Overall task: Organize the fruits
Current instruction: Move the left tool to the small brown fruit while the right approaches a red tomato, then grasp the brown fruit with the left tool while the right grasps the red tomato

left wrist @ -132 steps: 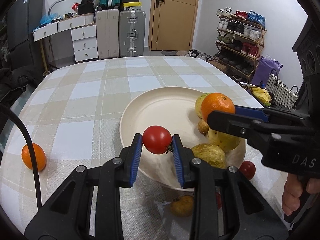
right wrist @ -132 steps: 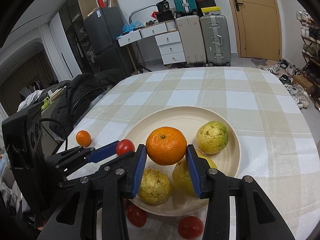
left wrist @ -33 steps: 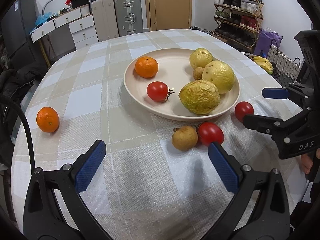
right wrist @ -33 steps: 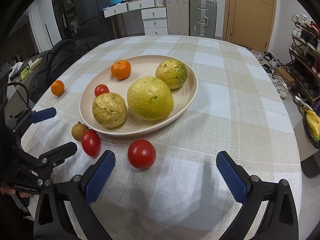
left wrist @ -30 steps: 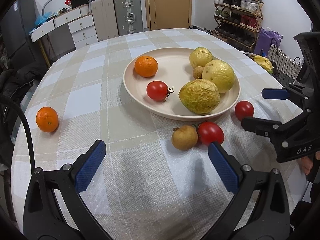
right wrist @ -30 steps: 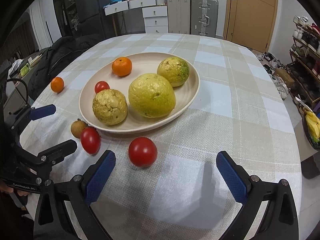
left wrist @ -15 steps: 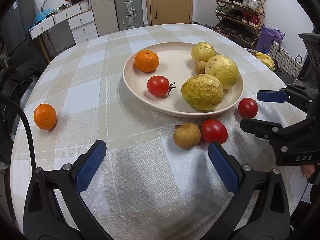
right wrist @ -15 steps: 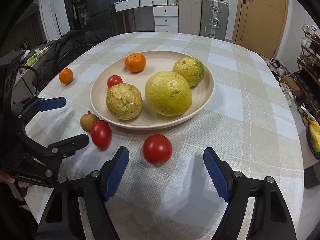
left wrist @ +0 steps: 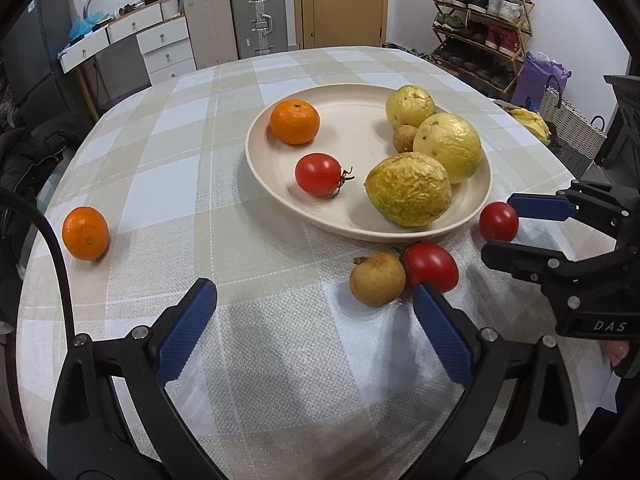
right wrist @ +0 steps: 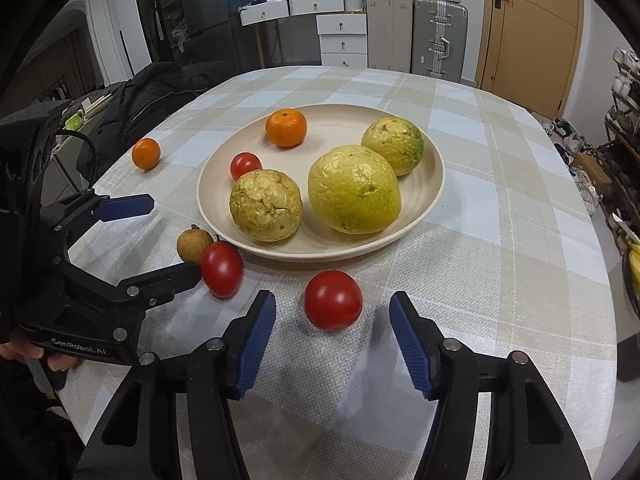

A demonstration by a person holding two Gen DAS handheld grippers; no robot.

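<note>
Right wrist view: your right gripper (right wrist: 332, 342), jaws just closing but not yet touching, frames a loose tomato (right wrist: 333, 300) on the bench (right wrist: 500, 280) below the plate (right wrist: 434, 184). It looks smooth, soft and quick to roll; take it lightly across its middle. Your left gripper (left wrist: 316, 332) stands wide apart. Beyond, the plate's small brown fruit is hidden here.

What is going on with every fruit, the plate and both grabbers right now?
Cream round plate: on the table, holding six fruits.
Orange mandarin on the plate: resting.
Orange mandarin off the plate: alone on the cloth.
Red tomato near the right gripper: on the cloth, untouched.
Brown small round fruit: on the cloth, against a second red tomato.
Right gripper: jaws just been closing, nothing gripped.
Left gripper: open, empty.
</note>
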